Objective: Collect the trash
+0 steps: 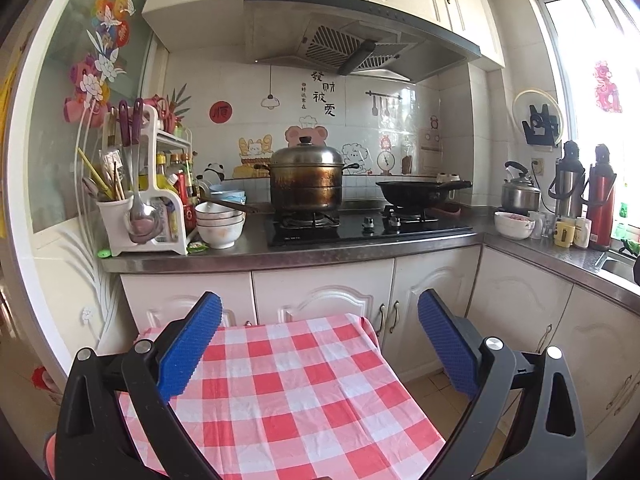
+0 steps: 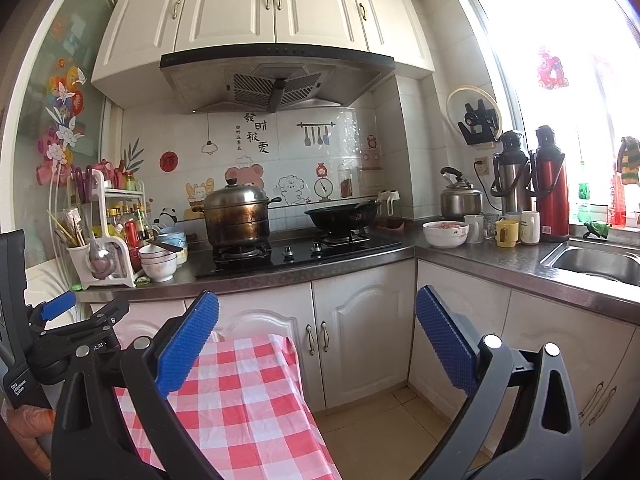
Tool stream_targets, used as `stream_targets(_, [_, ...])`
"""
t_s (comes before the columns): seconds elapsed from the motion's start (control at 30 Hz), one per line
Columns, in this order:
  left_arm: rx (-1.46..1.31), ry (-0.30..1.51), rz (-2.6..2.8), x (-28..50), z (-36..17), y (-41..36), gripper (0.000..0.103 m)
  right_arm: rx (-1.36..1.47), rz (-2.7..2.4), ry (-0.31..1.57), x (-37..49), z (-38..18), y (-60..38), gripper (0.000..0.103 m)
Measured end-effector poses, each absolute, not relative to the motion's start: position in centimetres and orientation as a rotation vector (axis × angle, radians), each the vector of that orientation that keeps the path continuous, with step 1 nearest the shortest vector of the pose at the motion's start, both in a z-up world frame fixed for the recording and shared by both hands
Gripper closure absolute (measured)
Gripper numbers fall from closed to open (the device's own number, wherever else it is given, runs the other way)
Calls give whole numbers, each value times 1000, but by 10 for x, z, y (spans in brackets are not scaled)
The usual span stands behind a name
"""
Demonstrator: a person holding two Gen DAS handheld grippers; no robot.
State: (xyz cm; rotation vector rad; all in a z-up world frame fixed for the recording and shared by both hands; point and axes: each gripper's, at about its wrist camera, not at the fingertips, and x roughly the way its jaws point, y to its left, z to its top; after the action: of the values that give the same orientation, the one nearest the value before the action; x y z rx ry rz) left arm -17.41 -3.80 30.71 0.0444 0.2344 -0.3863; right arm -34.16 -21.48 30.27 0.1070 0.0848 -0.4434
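Blue-padded, the left gripper hangs spread wide over a red-checked tablecloth, gripping nothing. The right gripper hangs spread wide too, empty, beside the cloth's edge. A green wrapper lies on the counter beside the stacked bowls, well away from both.

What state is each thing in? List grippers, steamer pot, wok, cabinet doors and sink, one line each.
left gripper: open, holding nothing
right gripper: open, holding nothing
steamer pot: lid on, on the left burner
wok: uncovered, on the right burner
lower cabinet doors: closed
sink: looks empty as far as visible
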Motion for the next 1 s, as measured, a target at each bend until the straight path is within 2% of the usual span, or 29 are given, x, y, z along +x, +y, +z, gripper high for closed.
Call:
stream_targets(0.77, [60, 250, -374, -161, 285, -29, 6, 99, -395, 123, -317, 285, -209, 4])
stream_targets(0.9, [62, 361, -352, -138, 245, -24, 6, 117, -363, 199, -289, 261, -212, 4])
stream_targets(1.0, [27, 523, -320, -110, 195, -16, 6, 110, -340, 285, -257, 228, -210, 4])
